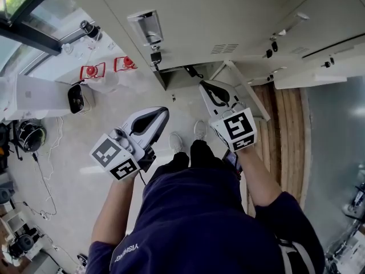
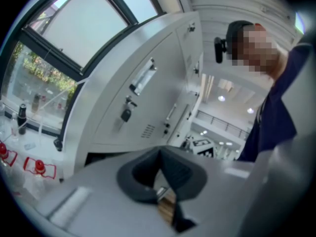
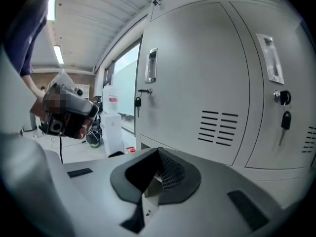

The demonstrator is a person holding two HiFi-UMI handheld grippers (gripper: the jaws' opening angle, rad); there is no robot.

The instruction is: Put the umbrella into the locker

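Observation:
No umbrella shows in any view. Grey lockers (image 1: 228,21) stand in front of me, their doors closed in both gripper views, with keys (image 3: 285,120) hanging from the locks. In the head view a thin white panel (image 1: 246,93) juts out from the row's foot beside a dark gap (image 1: 178,76). My left gripper (image 1: 164,112) is raised toward the lockers (image 2: 148,98); its dark pads (image 2: 159,151) meet with nothing between them. My right gripper (image 1: 204,84) is close to a locker door (image 3: 207,83), and its jaws (image 3: 159,152) are shut and empty.
Two red-and-white items (image 1: 92,71) lie on the pale floor at the left near a white box (image 1: 34,96). Cables and gear (image 1: 28,136) trail along the far left. A wooden strip (image 1: 285,136) runs down the right, and the person's shoes (image 1: 191,153) stand below the grippers.

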